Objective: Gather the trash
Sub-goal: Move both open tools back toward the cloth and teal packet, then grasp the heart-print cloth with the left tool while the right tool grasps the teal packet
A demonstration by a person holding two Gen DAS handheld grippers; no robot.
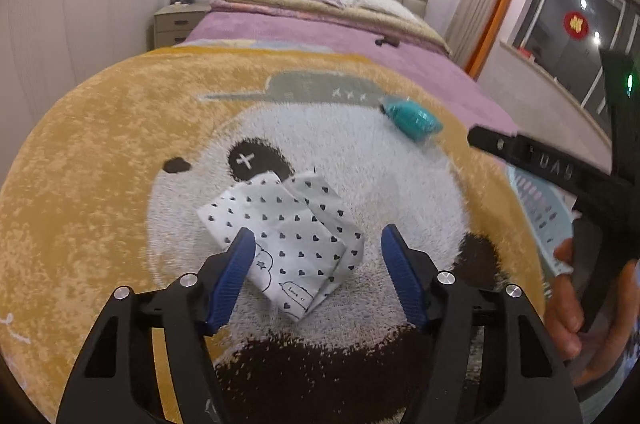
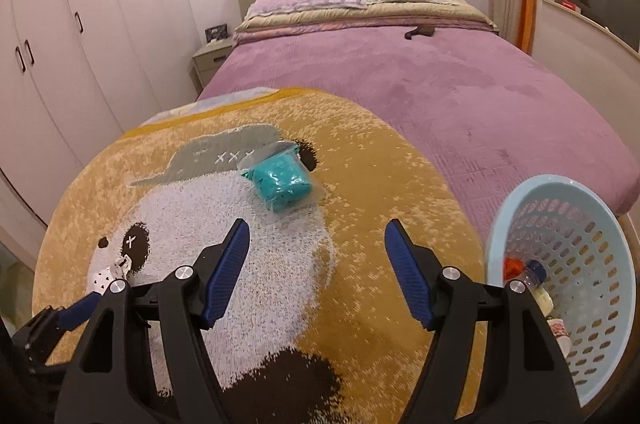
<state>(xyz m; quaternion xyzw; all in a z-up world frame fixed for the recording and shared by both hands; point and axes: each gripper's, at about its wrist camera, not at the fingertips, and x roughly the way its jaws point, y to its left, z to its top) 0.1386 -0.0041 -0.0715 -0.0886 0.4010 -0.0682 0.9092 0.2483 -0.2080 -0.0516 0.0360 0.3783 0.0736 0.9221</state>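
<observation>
A crumpled white paper (image 1: 288,236) printed with small black hearts lies on the panda blanket (image 1: 100,184). My left gripper (image 1: 317,236) stands open over it, the left fingertip over the paper's edge and the right fingertip clear of it. A teal packet in clear wrap (image 2: 282,182) lies further up the blanket, by the panda's grey cap. My right gripper (image 2: 317,224) is open just short of that packet, with nothing between its fingers. The same packet (image 1: 412,118) appears at the upper right in the left wrist view.
A pale blue perforated basket (image 2: 592,252) sits at the right of the blanket, holding a small bottle (image 2: 532,276) and other bits. The pink bed (image 2: 460,96) stretches behind, a wardrobe (image 2: 80,24) is on the left, and a hand (image 1: 568,304) grips the right tool.
</observation>
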